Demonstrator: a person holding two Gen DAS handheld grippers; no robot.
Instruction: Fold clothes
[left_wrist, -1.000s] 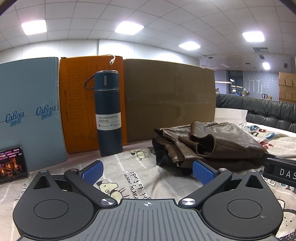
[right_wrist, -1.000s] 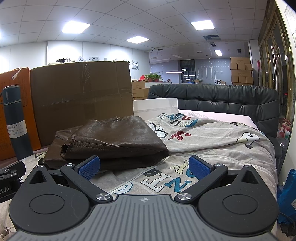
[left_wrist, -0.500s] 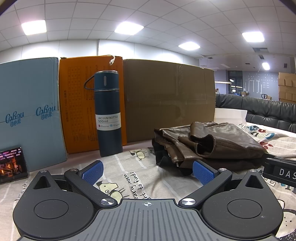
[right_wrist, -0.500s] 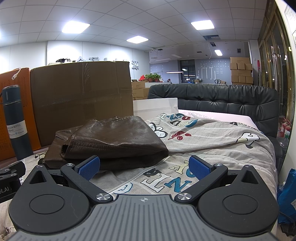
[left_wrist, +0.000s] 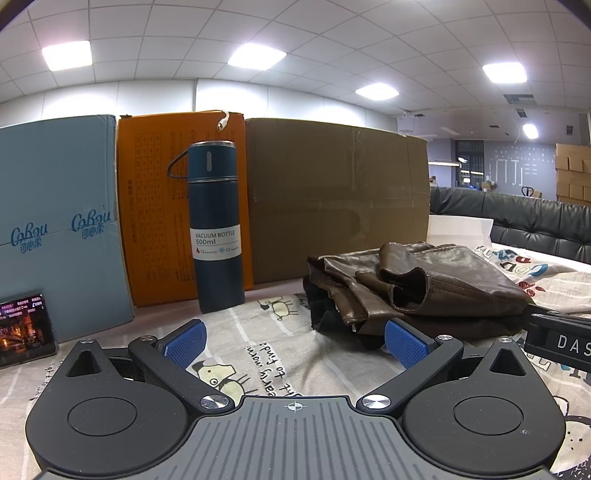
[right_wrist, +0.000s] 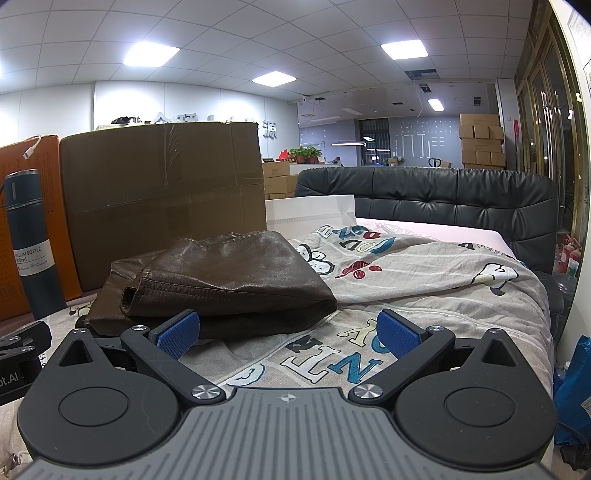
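A brown leather garment (left_wrist: 417, 284) lies folded in a low stack on the printed bed sheet (left_wrist: 280, 332). It also shows in the right wrist view (right_wrist: 229, 277). My left gripper (left_wrist: 293, 341) is open and empty, low over the sheet, just in front and to the left of the garment. My right gripper (right_wrist: 288, 334) is open and empty, low over the sheet at the garment's near right edge. The left gripper's body shows at the left edge of the right wrist view (right_wrist: 18, 354).
A dark blue vacuum bottle (left_wrist: 216, 225) stands behind the sheet. Behind it stand a blue box (left_wrist: 55, 221), an orange box (left_wrist: 159, 206) and a brown carton (left_wrist: 336, 195). A lit phone (left_wrist: 24, 328) leans at the left. A black padded headboard (right_wrist: 443, 206) closes the far side.
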